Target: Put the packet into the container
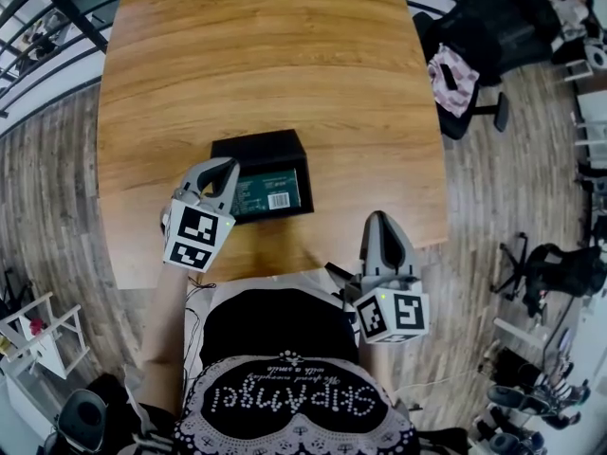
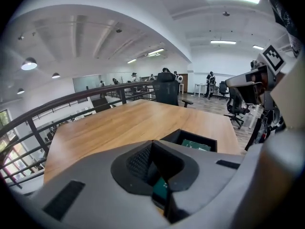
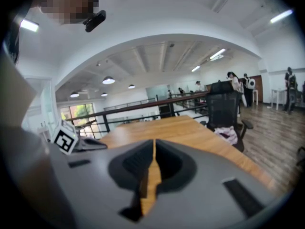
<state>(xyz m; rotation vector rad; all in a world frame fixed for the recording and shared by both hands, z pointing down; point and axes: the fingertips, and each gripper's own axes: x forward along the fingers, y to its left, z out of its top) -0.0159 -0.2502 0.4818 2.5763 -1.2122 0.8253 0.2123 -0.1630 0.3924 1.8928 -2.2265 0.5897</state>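
Note:
A black open container stands on the wooden table near its front edge. The green packet, with a white barcode label, lies flat inside it. My left gripper hovers over the container's left side, jaws shut with nothing gripped. In the left gripper view the container and packet show just past the shut left gripper; a green sliver shows through the slit. My right gripper hangs over the table's front right edge, and in the right gripper view it is shut and empty.
A black office chair with a pink cloth stands by the table's right side. A dark railing runs along the left. More chairs and gear sit on the floor at right; a white rack is at lower left.

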